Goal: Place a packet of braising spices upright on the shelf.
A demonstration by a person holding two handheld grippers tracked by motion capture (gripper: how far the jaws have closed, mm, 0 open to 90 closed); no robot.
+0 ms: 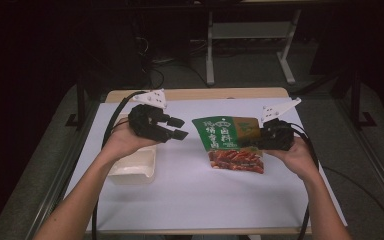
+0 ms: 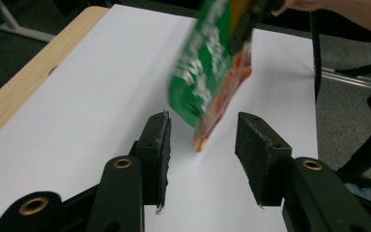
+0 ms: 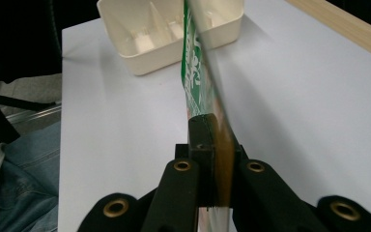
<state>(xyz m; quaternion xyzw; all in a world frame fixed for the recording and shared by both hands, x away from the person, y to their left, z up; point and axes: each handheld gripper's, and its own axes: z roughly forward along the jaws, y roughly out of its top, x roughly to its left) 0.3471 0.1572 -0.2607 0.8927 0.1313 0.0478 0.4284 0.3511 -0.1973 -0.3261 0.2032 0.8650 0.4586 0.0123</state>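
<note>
A green and orange snack packet (image 1: 232, 142) with red food showing through its clear lower part hangs above the white table cover. My right gripper (image 1: 266, 136) is shut on the packet's right edge, and in the right gripper view the packet (image 3: 199, 82) runs edge-on out of the closed jaws. My left gripper (image 1: 179, 128) is open in the air left of the packet, jaws pointing toward it. In the left gripper view the packet (image 2: 211, 67) hangs blurred just beyond the open fingertips (image 2: 157, 140), not touching them.
A cream plastic box (image 1: 136, 167) with inner dividers sits on the table under my left hand; it stands behind the packet in the right gripper view as the box (image 3: 157, 29). The white cover (image 1: 200, 200) spans the wooden table. Desk legs and cables stand beyond the far edge.
</note>
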